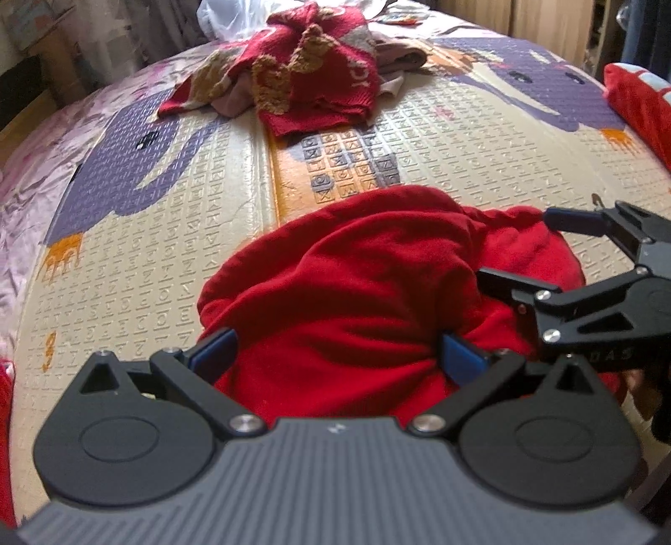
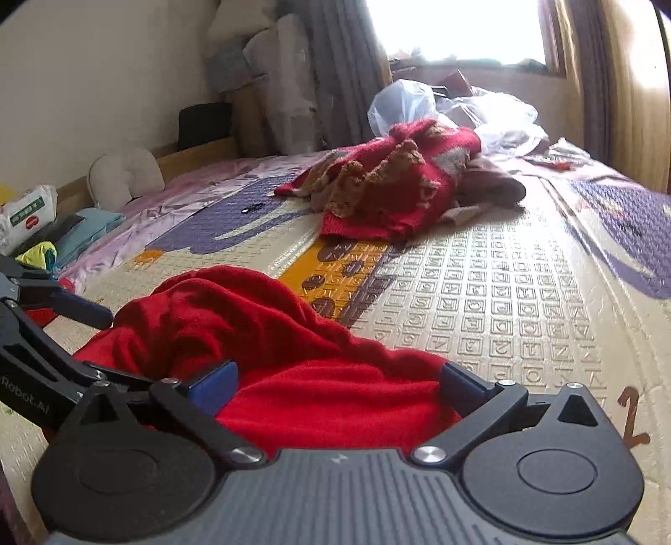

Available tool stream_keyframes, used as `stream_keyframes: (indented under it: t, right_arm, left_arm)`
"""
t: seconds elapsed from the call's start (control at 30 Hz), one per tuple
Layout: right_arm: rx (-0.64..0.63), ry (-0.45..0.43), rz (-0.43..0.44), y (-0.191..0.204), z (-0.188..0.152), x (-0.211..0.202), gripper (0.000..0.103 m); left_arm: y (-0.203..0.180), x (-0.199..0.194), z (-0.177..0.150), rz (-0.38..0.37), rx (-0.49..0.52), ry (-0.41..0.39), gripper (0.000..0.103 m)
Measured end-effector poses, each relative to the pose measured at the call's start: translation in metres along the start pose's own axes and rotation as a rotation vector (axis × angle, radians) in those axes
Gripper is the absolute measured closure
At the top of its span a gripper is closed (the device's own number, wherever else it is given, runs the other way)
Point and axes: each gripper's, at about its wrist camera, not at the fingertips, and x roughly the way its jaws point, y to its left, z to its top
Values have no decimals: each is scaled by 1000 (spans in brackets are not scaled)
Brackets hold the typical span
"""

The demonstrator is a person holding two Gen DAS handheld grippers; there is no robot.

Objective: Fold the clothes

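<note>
A: Where is the red garment (image 1: 377, 289)?

B: Bunched at lower centre of both views, on the patterned mat (image 1: 167, 268) covering the bed.

A: And the jaws?

B: The left gripper (image 1: 339, 356) has its jaws wide apart, cloth lying between them, unpressed. The right gripper (image 2: 335, 383) likewise stands spread over the cloth.

A: Anything else?

B: A red knitted sweater (image 2: 390, 188) lies crumpled at upper centre.

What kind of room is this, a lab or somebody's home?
Most likely a home bedroom. A patterned mat covers what looks like a bed, loose clothes such as a red knitted sweater lie on it, and a curtained window stands behind.
</note>
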Motion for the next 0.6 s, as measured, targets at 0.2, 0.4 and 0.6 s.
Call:
stream_keyframes:
  t: [0.2, 0.4, 0.6]
  right_arm:
    - [67, 47, 20, -8, -1, 6, 0]
    - [95, 57, 24, -10, -3, 8, 0]
    - [72, 43, 15, -6, -5, 6, 1]
  left_arm:
    - [1, 3, 5, -3, -19, 30, 0]
    - [12, 6, 1, -49, -99, 38, 0]
    - [13, 7, 2, -49, -124, 44, 0]
